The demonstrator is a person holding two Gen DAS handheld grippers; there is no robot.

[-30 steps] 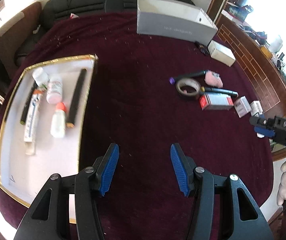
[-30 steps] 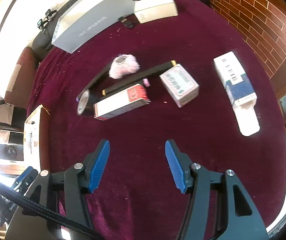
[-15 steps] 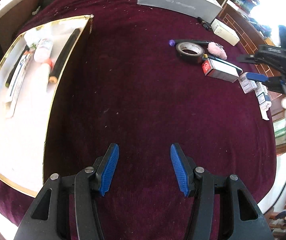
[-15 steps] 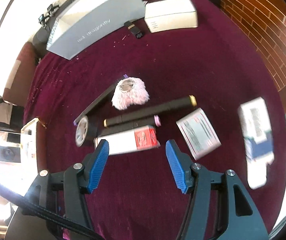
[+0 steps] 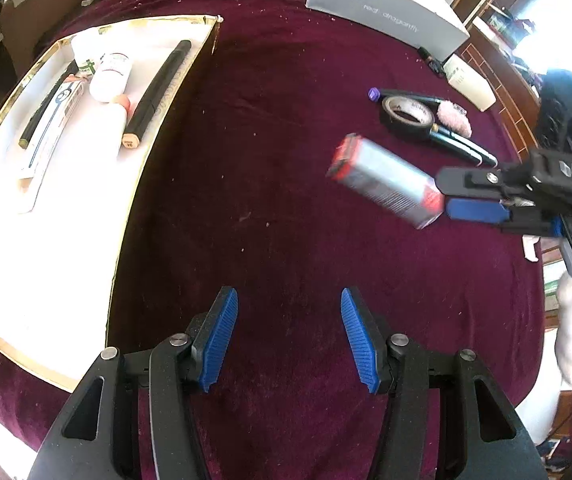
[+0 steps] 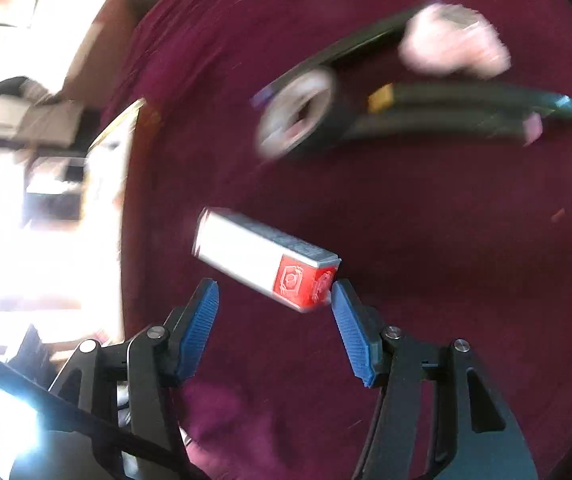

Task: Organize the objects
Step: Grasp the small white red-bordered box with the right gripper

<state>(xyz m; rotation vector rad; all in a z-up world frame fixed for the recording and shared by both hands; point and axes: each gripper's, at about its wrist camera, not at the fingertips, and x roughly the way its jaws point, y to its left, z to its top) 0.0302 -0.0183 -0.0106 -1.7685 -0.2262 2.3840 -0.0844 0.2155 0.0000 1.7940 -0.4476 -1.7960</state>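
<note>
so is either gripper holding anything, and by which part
Nothing is gripped. The left gripper is empty; the red-and-white rectangular carton only touches one fingertip of the open right gripper, at its red end.

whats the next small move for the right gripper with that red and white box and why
Probably close the right gripper squarely on the red and white box: its jaws stand open, only one pad meets the box's red end, and the white tray lies off to the side.

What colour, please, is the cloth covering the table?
Dark maroon cloth, clearest in the left wrist view.
</note>
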